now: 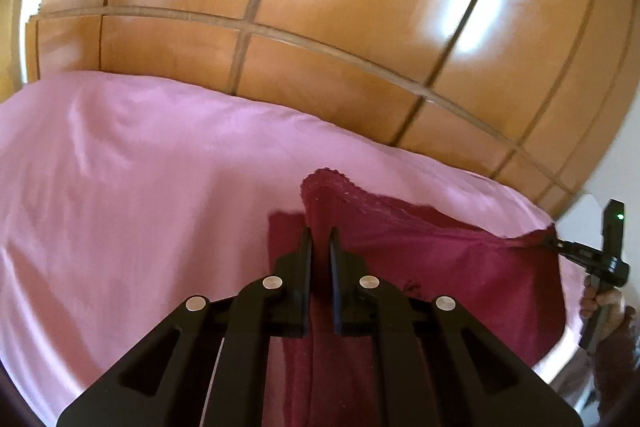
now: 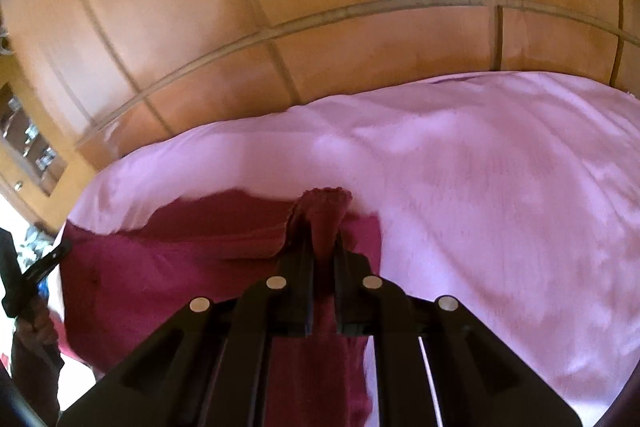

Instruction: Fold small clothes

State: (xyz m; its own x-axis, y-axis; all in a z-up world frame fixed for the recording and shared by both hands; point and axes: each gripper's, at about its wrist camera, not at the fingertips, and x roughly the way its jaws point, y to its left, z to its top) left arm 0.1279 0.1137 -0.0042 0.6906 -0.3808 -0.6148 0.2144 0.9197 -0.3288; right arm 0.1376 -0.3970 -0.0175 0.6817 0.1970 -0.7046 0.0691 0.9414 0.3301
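Maroon cloth [image 1: 440, 259] held up off the pink bedsheet [image 1: 140, 187], strung between the two tools; a scalloped lace edge runs along its top; lower part trails down onto the sheet near the person

Left gripper [image 1: 320, 239]: fingers drawn close with a fold of the cloth pinched between them, a peak of fabric standing just above the tips; right gripper [image 2: 322, 227]: same story, fingers clenched on a bunched corner that pokes up past the tips; from the left wrist view the right tool shows at the far edge, biting the opposite corner, cloth sagging between the two

Wooden wardrobe [image 1: 320, 27] stands behind the bed; both views are motion-smeared, so the exact depth of each bite is hard to judge; the grip looks shallow on the right side, possibly only the hem

What could go wrong, as I read it:
- a corner slips out if the tools pull apart too hard against a thin bite; the cloth would drop in a heap and need re-spreading
- the trailing lower part drags on the sheet as the top is carried over, rucking the fold line; cause would be lowering too early
- uneven heights of the two tools would lay the edge down skewed

Orientation: long axis runs side to side, gripper to gripper, roughly parallel to the wardrobe front; lace edge points up and away from the person, the free hanging end toward them
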